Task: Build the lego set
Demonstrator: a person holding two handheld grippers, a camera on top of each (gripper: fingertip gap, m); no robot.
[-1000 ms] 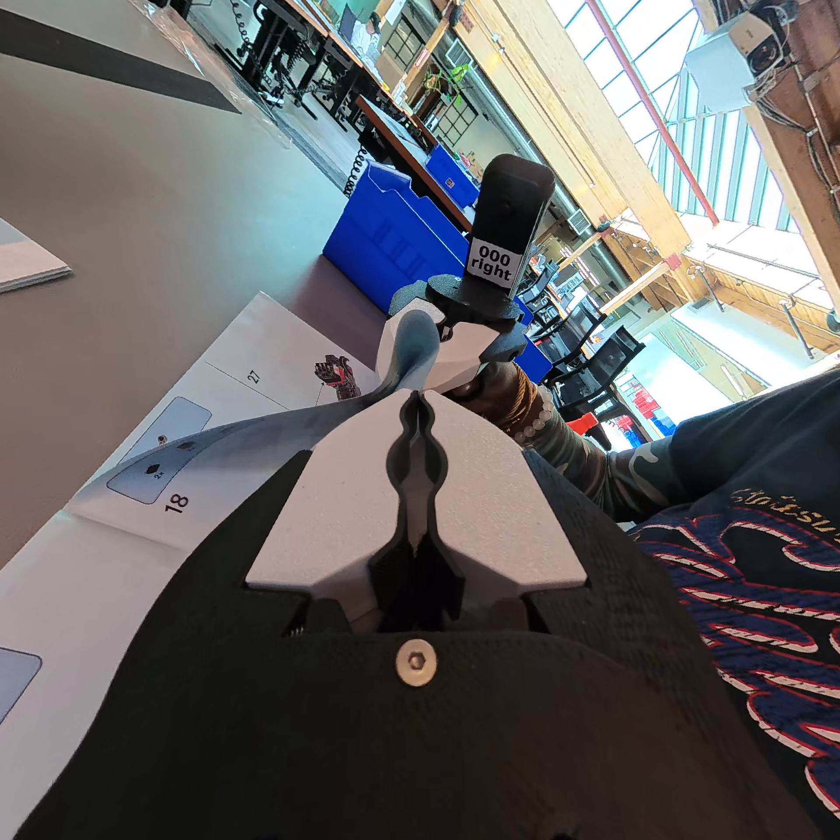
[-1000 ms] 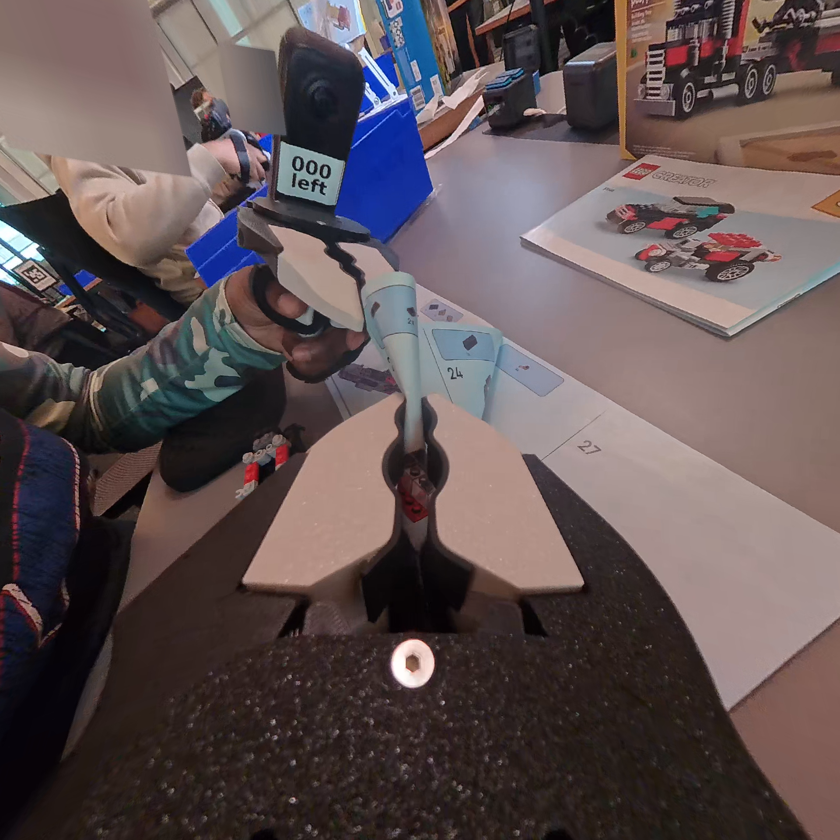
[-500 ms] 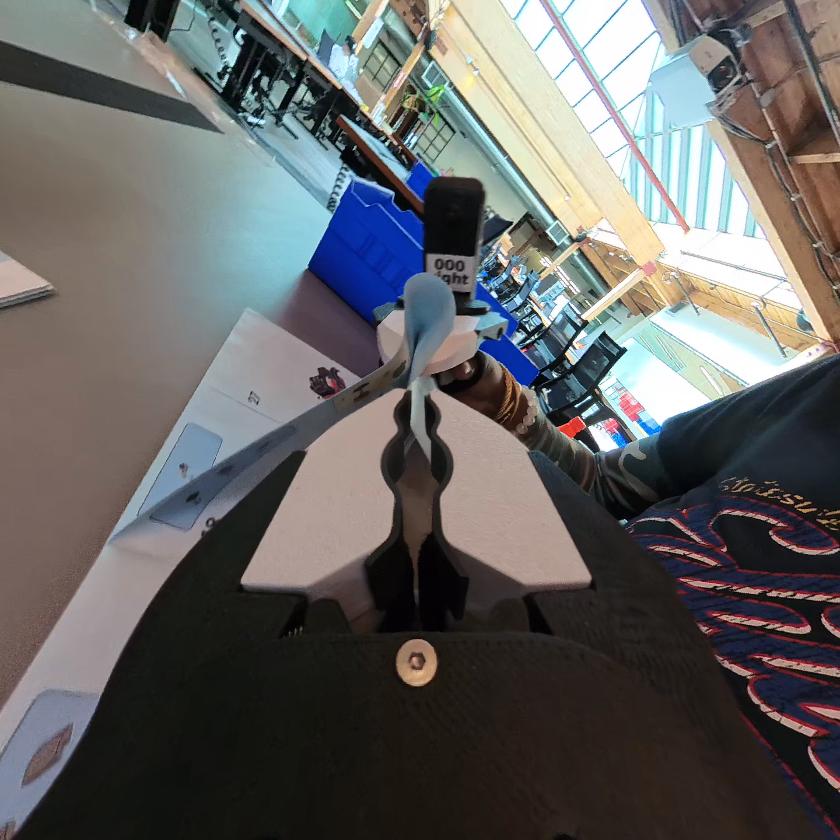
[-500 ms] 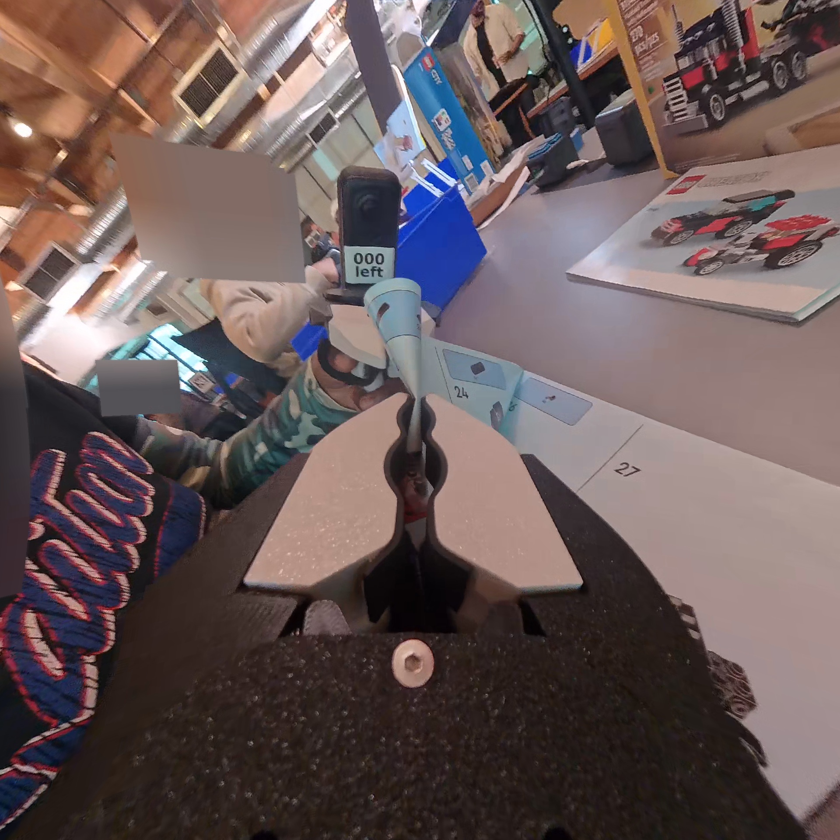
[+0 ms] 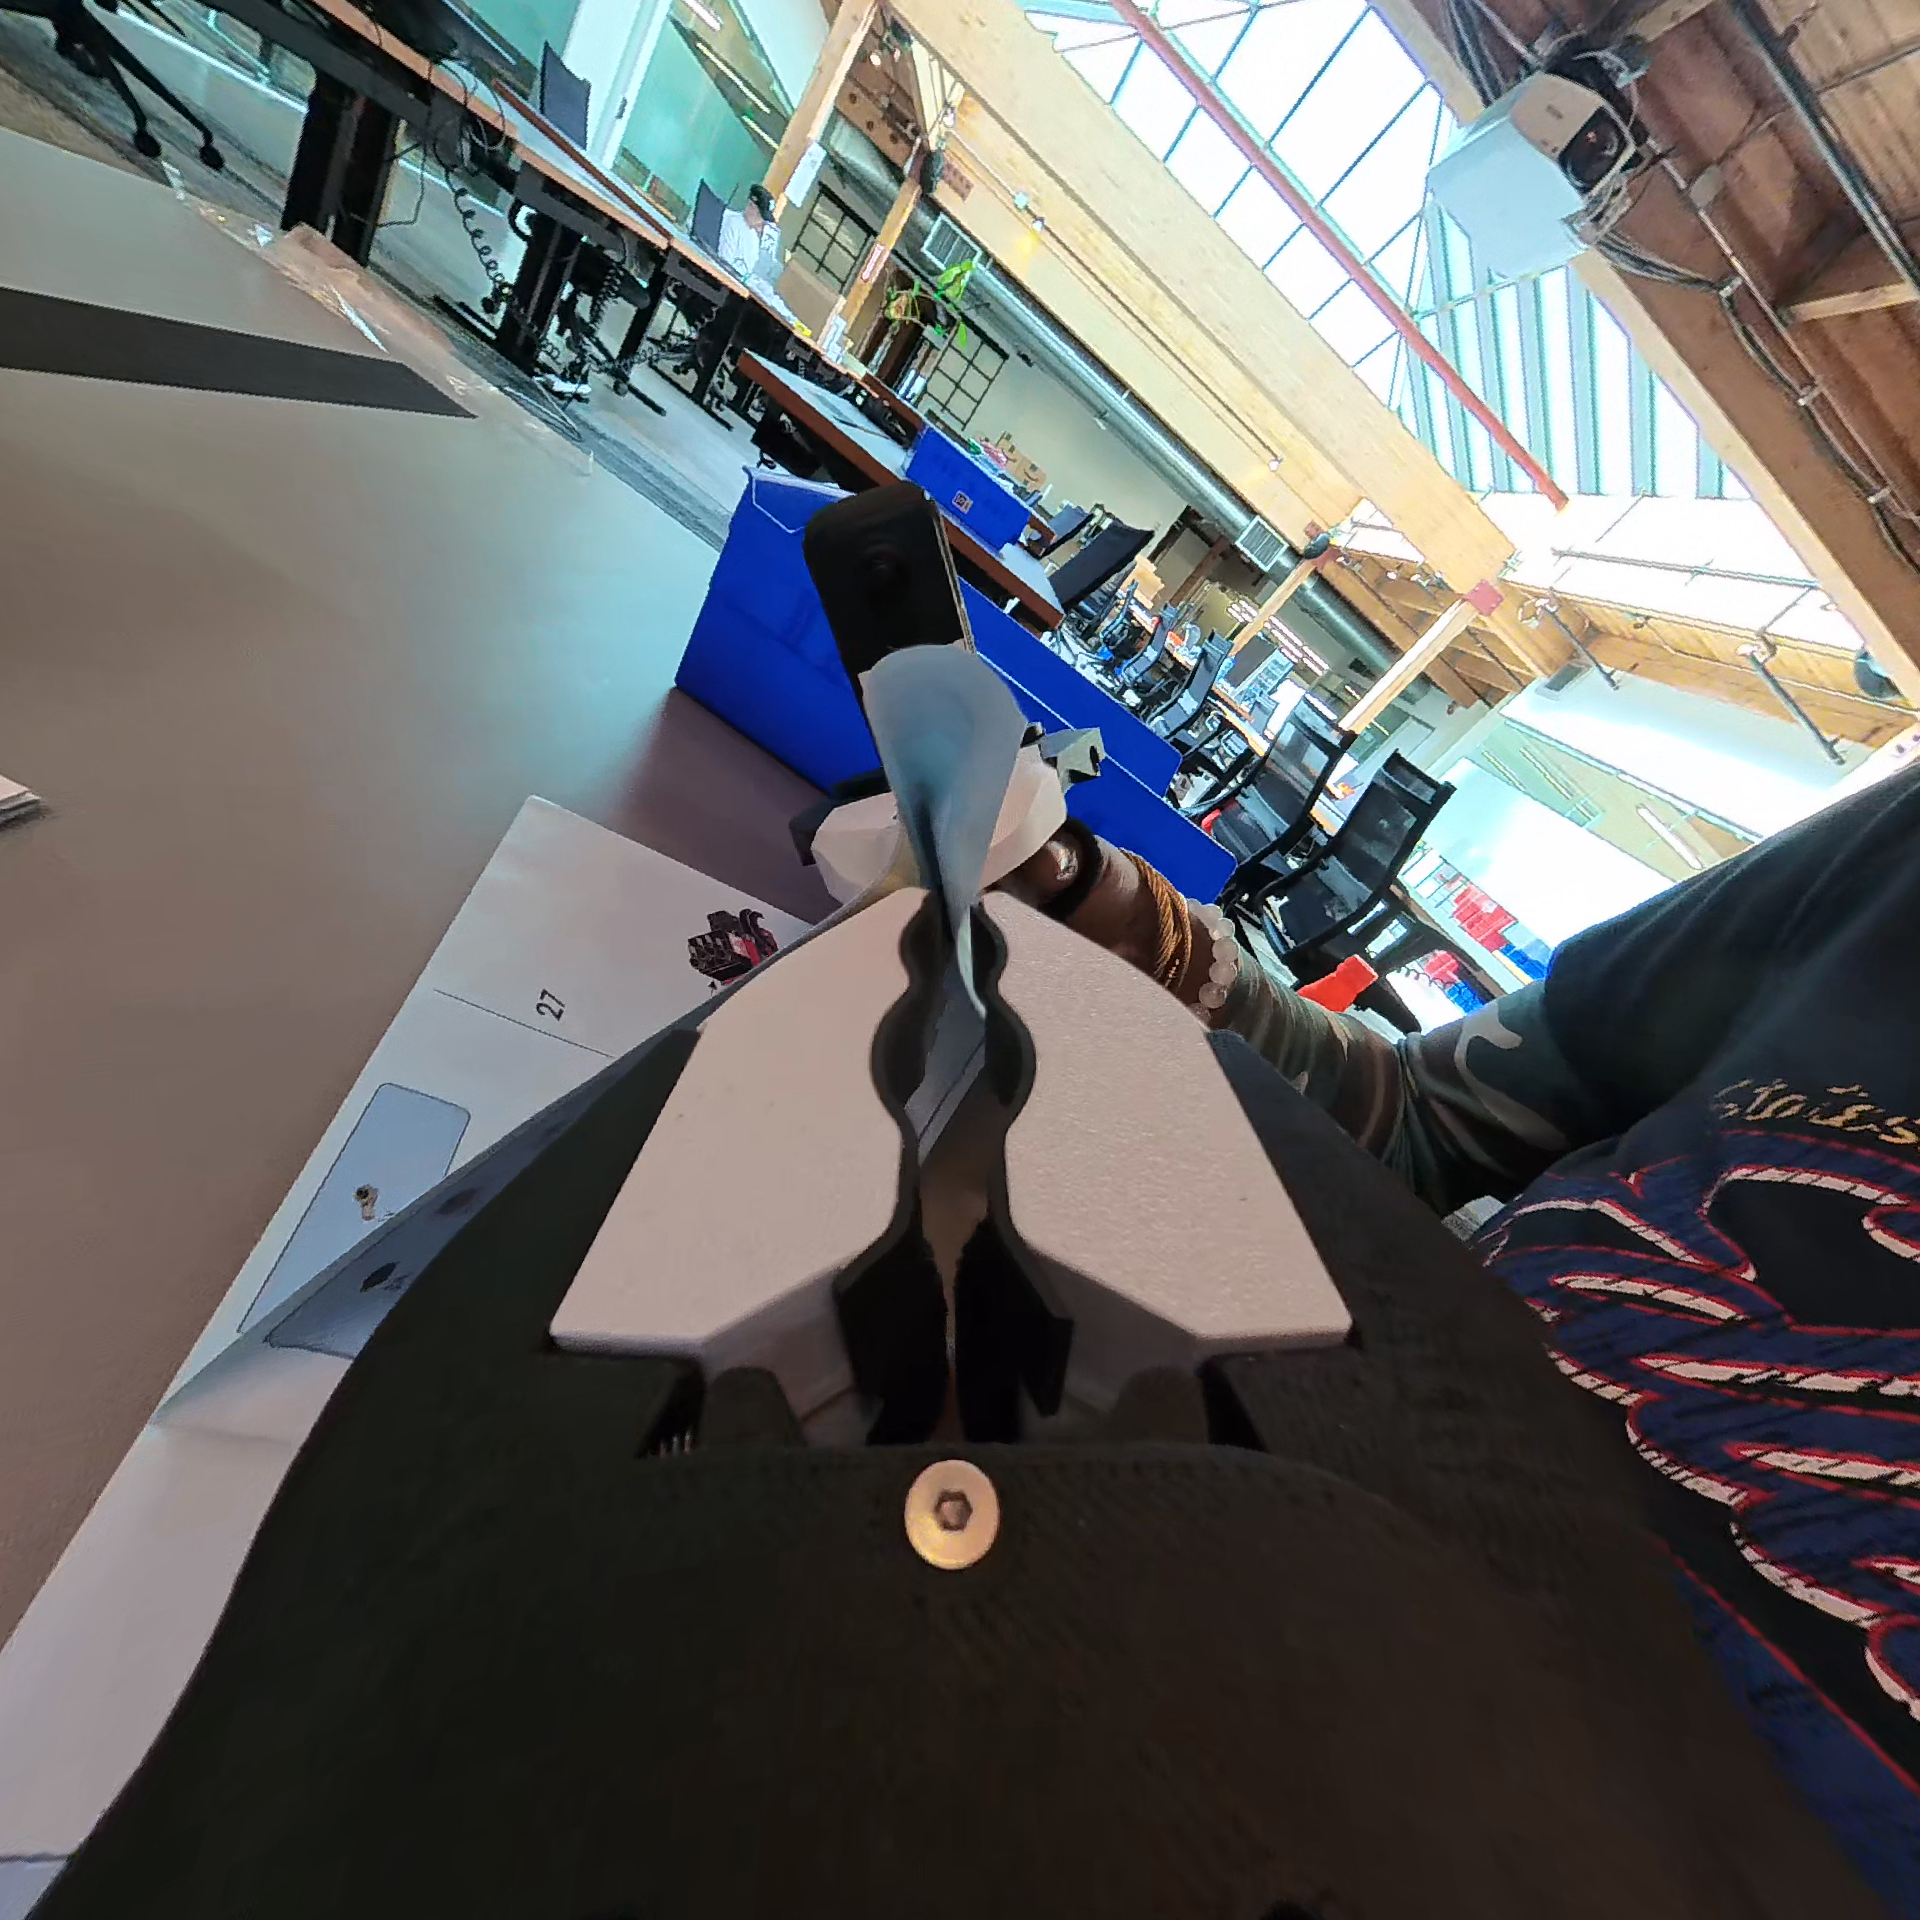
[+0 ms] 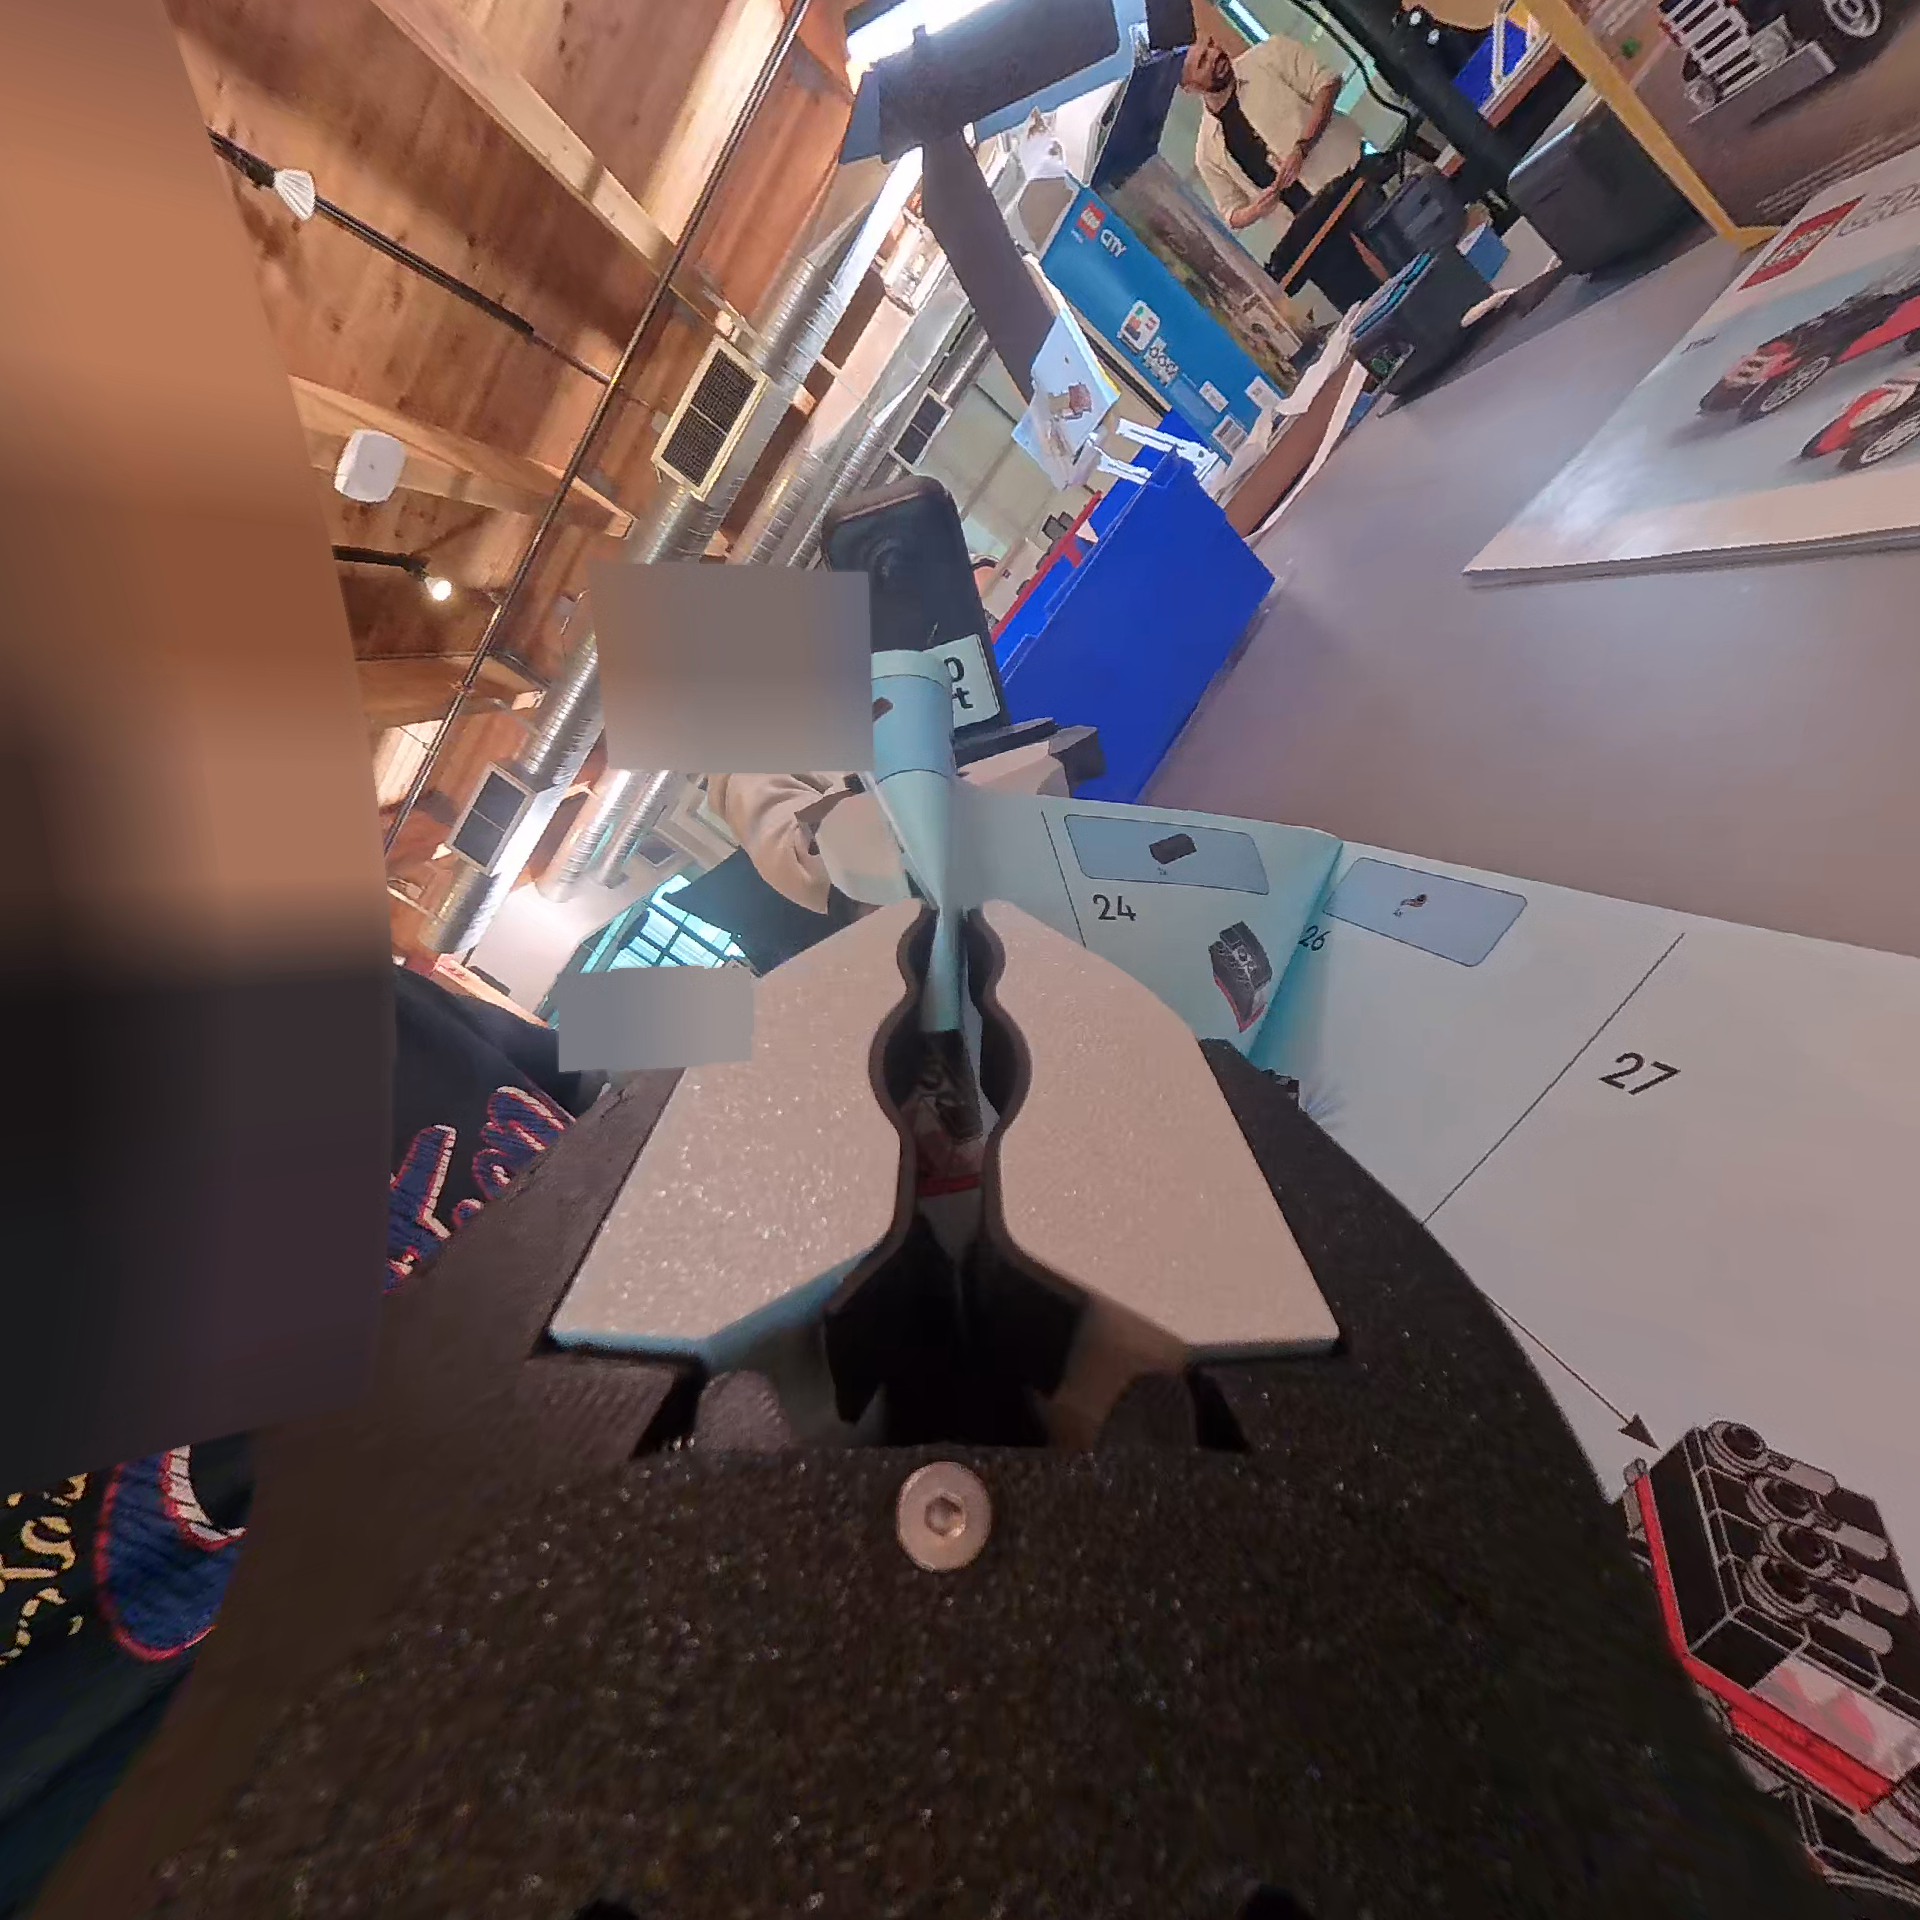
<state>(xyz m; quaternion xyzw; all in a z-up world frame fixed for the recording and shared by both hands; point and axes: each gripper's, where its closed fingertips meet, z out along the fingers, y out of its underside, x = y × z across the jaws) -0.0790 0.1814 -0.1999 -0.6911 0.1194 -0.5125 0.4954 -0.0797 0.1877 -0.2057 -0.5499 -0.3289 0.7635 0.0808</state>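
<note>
Spanning the foreground, grey table (image 5: 312, 644), blue bin (image 5: 758, 623), timber ceiling (image 6: 468, 208)

Left gripper (image 5: 951, 935) and right gripper (image 6: 940, 925) face each other above the table (image 5: 312, 665), each clamped on the same lifted page (image 5: 940, 790) of the open instruction booklet (image 6: 1507, 1039). The page rises from the booklet and curls up between the 2 grippers, so each view has the other gripper just behind the curl. The rest of the booklet lies flat on the table, left of the left gripper, right of the right gripper. A second booklet (image 6: 1714, 436) lies closed on the table beyond, well apart. A bin (image 5: 769, 644) stands at the table edge behind the grippers. Desks (image 5: 582, 187) and chairs (image 5: 1340, 831) fill the room behind.
</note>
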